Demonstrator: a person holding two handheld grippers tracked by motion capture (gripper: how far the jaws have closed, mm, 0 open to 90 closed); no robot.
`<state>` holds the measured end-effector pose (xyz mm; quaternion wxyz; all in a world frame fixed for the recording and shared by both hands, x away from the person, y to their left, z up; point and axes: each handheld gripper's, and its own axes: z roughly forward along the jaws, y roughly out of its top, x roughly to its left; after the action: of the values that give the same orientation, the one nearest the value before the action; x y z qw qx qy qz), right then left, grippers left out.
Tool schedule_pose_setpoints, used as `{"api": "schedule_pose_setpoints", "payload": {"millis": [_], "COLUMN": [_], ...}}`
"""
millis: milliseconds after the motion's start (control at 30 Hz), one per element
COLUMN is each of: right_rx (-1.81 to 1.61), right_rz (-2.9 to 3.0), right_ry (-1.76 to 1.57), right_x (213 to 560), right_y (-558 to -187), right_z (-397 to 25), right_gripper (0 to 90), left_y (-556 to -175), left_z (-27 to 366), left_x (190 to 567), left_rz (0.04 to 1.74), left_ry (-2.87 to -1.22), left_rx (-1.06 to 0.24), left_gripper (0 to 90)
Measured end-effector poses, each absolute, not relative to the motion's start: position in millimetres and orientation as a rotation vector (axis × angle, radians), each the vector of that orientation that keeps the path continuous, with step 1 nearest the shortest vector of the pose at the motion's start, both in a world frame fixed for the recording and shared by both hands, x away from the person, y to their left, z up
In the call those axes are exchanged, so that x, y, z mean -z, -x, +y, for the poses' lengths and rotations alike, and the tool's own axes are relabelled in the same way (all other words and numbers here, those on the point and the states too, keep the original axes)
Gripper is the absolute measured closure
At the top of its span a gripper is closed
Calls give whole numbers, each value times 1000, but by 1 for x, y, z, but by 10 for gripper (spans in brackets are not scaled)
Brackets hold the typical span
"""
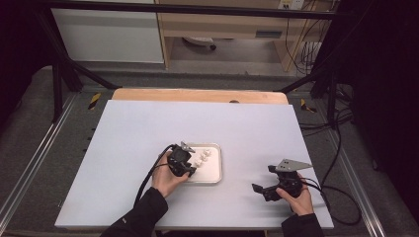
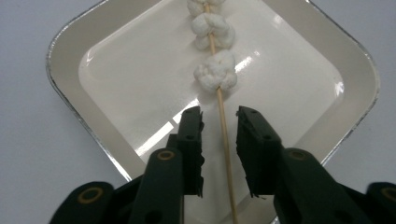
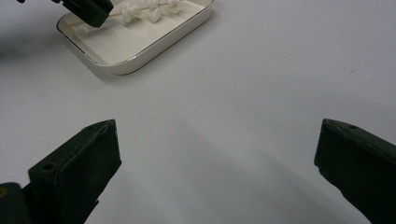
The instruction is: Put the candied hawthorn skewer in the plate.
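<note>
Bamboo, thin and pale, forms the skewer (image 2: 223,126) that lies along the floor of the shallow rounded-square white tray with a silvery rim (image 2: 70,79), threaded through lumpy white marshmallow-like pieces (image 2: 215,71) that look soft and matte. The tray's inner surface is glossy and throws bright reflections; it sits on the smooth white table (image 1: 138,133), a little right of centre on the person's side.

The left gripper (image 2: 219,122) hangs over the tray's near edge with its black ribbed jaws parted, one on each side of the bare stick just below the lowest white piece. They are not touching the skewer as far as the left gripper view shows. The step in hand looks like the approach to a pick-up of the skewer by its bare end. The next move, by my judgement, calls for closing squarely on the thin round stick, which could roll or slip between hard jaws, and for keeping clear of the soft pieces.

The right gripper (image 1: 276,183) rests well apart on the table to the right, its jaws spread wide and holding nothing.
</note>
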<state>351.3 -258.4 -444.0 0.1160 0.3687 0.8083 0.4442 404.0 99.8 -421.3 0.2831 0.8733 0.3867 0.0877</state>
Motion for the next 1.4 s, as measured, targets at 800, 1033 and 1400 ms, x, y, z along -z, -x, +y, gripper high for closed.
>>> {"api": "schedule_pose_setpoints", "payload": {"millis": [800,1033,1400], "right_rx": [-1298,-1289,-1272], "right_rz": [2352,2356,2365], "right_ry": [-1098,-1113,-1143], "right_x": [443,444,448], "right_y": [-352,-352,-353], "right_z": [-261,-262,-263], "right_gripper": [7,7,7], "left_y": [-375,-360,-347], "left_z": [206,238,258], "left_x": [420,434,445], "left_rz": [921,990,1023], "left_ry": [-2119,-2107,-2098], "left_rx": [-252,-306,-350], "left_gripper": [71,71,68]}}
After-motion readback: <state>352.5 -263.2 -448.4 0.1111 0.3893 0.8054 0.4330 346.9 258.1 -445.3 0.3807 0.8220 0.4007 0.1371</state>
